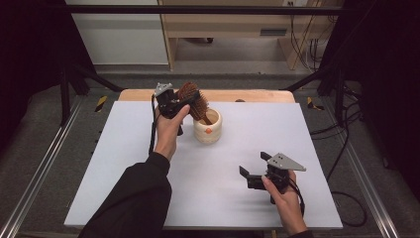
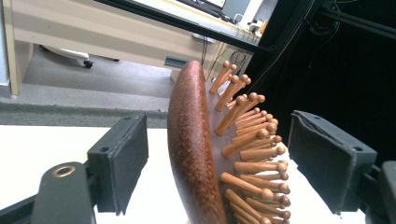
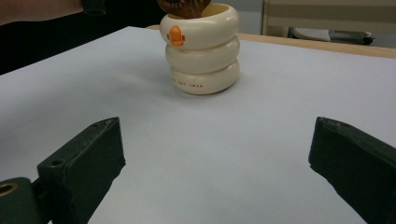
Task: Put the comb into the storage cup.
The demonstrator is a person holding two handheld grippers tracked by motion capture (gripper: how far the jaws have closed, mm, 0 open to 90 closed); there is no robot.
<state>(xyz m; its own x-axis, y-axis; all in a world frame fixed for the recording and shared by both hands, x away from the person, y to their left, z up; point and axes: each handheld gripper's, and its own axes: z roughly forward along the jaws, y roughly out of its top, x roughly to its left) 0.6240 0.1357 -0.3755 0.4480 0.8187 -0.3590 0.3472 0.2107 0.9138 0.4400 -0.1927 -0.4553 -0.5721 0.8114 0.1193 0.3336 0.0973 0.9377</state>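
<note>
A brown wooden hairbrush [image 1: 190, 96] stands head-up in a cream ringed cup [image 1: 208, 130] near the back middle of the white tabletop. My left gripper [image 1: 184, 101] is held at the brush head, jaws open. In the left gripper view the brush [image 2: 191, 149] sits between the pads with a gap on each side, its bristles facing the right-hand pad [image 2: 327, 158]. My right gripper [image 1: 254, 164] hovers low over the table at front right, open with nothing between its jaws. The right gripper view has it [image 3: 217, 123] aimed at the cup [image 3: 201, 51], well short of it.
The white tabletop [image 1: 148, 198] is bare around the cup. A wooden strip [image 1: 247, 95] runs along its far edge. Black frame bars and cables lie beyond the table on the right, and a wooden desk stands behind.
</note>
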